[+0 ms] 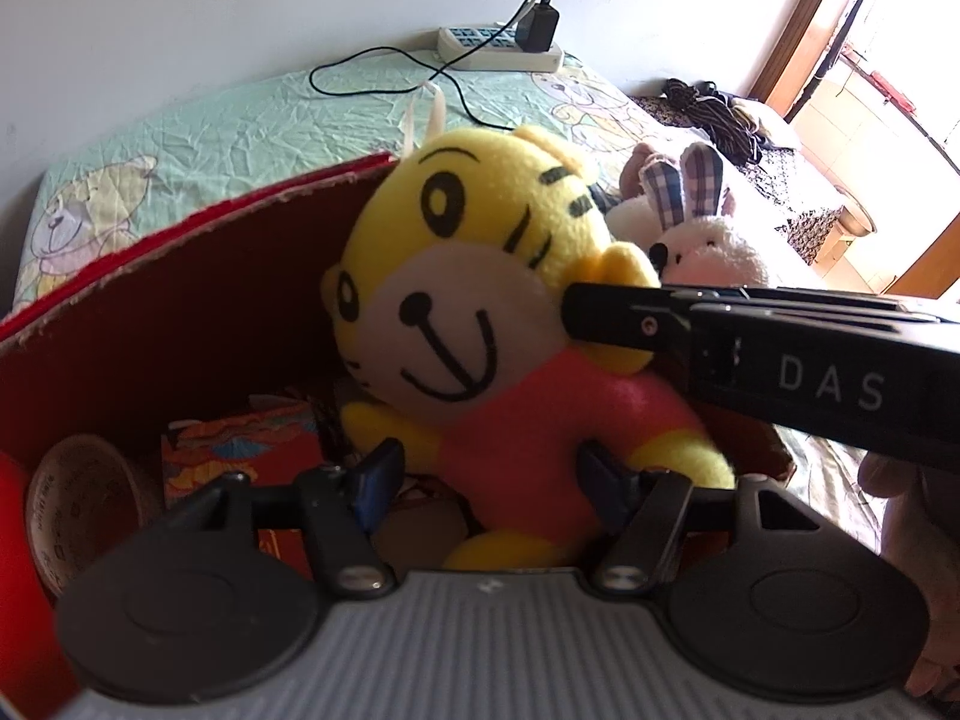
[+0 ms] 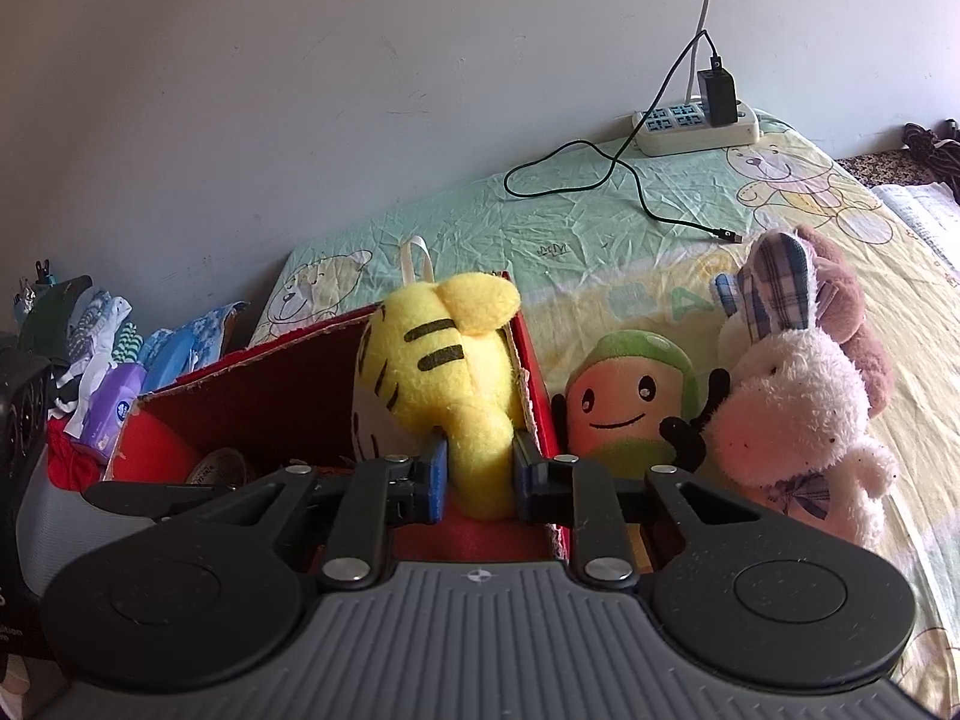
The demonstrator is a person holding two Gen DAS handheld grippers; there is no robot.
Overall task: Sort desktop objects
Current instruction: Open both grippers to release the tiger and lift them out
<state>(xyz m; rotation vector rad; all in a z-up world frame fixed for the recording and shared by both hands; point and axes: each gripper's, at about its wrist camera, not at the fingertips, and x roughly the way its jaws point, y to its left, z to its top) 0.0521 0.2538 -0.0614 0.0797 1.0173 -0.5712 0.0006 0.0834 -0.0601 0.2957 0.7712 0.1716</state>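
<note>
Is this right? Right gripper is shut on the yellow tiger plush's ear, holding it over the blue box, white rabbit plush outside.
Not quite: the box is red, not blue, as the right wrist view shows. The rest holds: right gripper shut on the yellow tiger plush ear, white rabbit plush outside.

Left wrist view: looks forward from behind the left hand-held gripper (image 1: 486, 474), very near the tiger toy's (image 1: 480, 276) face, over the red box (image 1: 180, 276), toward the wall and a bright doorway at right.
Right wrist view: looks forward from behind the right hand-held gripper (image 2: 477, 474), close on the tiger toy's (image 2: 444, 360) side, facing the wall.
Shared: tiger toy, red box (image 2: 534, 372), rabbit toy (image 1: 702, 240) (image 2: 792, 396), power strip (image 1: 498, 48) (image 2: 696, 126), bed (image 1: 270, 114) (image 2: 540, 234).
Cross-sight: the right hand-held gripper (image 1: 600, 312) enters the left view from the right.
</note>
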